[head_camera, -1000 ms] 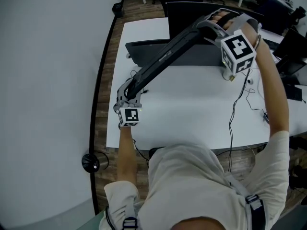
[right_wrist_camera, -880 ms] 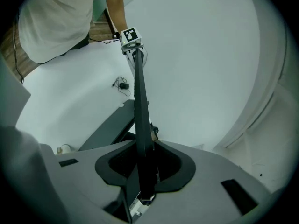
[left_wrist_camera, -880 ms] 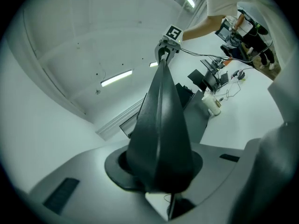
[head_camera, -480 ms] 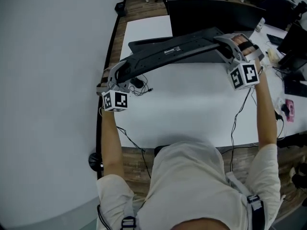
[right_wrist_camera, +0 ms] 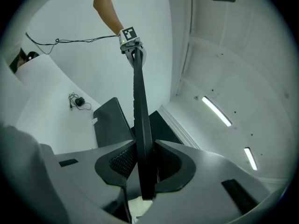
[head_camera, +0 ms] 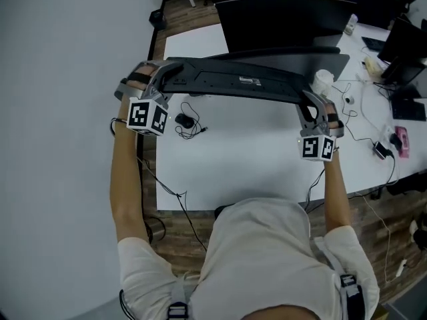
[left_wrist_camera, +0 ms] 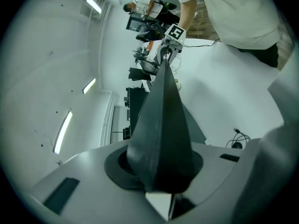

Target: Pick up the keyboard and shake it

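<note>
1. Table (head_camera: 253, 159), white: the landing surface if the grip failed. Only the head view showed all of it.
2. Monitor (head_camera: 280, 19), dark, just behind the lifted item. Judged a collision risk if a hard shake swung the far edge back. The head view showed how near it stood, and the gripper views caught only part of it.
3. Keyboard (head_camera: 247, 85), black, held off the table between both grippers with its labelled underside up. Judged liable to twist or slide out, since each end was pinched only at a thin edge. The head view showed its full length, while the gripper views showed it edge-on.
4. Left gripper (head_camera: 164, 80): fingers partly closed and clamped on the keyboard's left end. Its own view showed the end seated deep between the pads, a detail too small in the head view.
5. Right gripper (head_camera: 307, 104): fingers partly closed, with ribbed pads pressed on both faces of the right end. That contact was plain only in its own view.
6. Small corded device (head_camera: 185, 121), lying on the table under the left half. It would be struck if the keyboard dropped
</note>
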Motion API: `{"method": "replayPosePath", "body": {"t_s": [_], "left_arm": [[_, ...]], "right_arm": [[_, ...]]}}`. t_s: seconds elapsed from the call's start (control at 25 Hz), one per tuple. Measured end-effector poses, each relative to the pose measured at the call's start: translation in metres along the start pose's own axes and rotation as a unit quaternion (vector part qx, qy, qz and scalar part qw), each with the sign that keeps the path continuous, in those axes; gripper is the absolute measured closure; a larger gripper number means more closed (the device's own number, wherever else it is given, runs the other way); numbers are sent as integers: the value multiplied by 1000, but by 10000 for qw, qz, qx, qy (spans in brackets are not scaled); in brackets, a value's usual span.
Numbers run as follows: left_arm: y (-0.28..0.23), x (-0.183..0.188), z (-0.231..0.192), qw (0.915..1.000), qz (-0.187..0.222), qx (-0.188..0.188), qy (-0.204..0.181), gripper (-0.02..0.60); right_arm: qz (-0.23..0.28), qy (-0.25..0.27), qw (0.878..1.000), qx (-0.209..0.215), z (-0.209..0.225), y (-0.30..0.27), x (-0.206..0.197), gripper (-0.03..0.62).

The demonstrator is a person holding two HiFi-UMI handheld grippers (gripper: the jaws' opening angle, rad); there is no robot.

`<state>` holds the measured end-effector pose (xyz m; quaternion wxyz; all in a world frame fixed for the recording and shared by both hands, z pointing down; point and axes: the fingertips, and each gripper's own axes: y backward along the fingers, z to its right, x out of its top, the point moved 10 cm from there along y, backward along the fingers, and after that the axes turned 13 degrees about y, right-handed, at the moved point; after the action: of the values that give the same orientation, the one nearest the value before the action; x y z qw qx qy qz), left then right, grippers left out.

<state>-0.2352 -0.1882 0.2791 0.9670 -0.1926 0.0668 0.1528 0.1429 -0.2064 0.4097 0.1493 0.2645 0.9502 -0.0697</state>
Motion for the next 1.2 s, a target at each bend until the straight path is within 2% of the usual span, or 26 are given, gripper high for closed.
{"method": "replayPosePath", "body": {"t_s": [0.12,0.24,0.44,0.6,0.76,0.88,0.96,1.08,1.2], "left_arm": [[-7,11,-8,9996,74,21,-261,479],[-7,15,-12,9992,115,69,-375,479],[2,14,-6,9994,90,286,-167,479],[13,8,8,9972,155,681,271,480],[20,2,33,9895,278,1127,858,486],[22,1,53,9796,365,1482,1306,491],[22,2,63,9688,478,1773,1662,492],[21,7,87,9420,613,2169,2489,492],[20,15,124,9140,621,2349,3249,492]], "right_arm": [[-189,-246,9992,-254,-7,4,-5,454],[-239,-272,9987,-372,-6,6,-6,454],[-147,-55,9992,-356,13,5,-5,450],[124,702,9973,-164,54,2,-2,451],[389,1727,9841,110,102,-3,6,453],[535,2485,9665,369,141,-8,21,454],[574,2949,9524,526,165,-9,35,456],[718,3576,9271,868,199,-15,58,456],[860,4120,8980,1281,213,-25,84,453]]}}
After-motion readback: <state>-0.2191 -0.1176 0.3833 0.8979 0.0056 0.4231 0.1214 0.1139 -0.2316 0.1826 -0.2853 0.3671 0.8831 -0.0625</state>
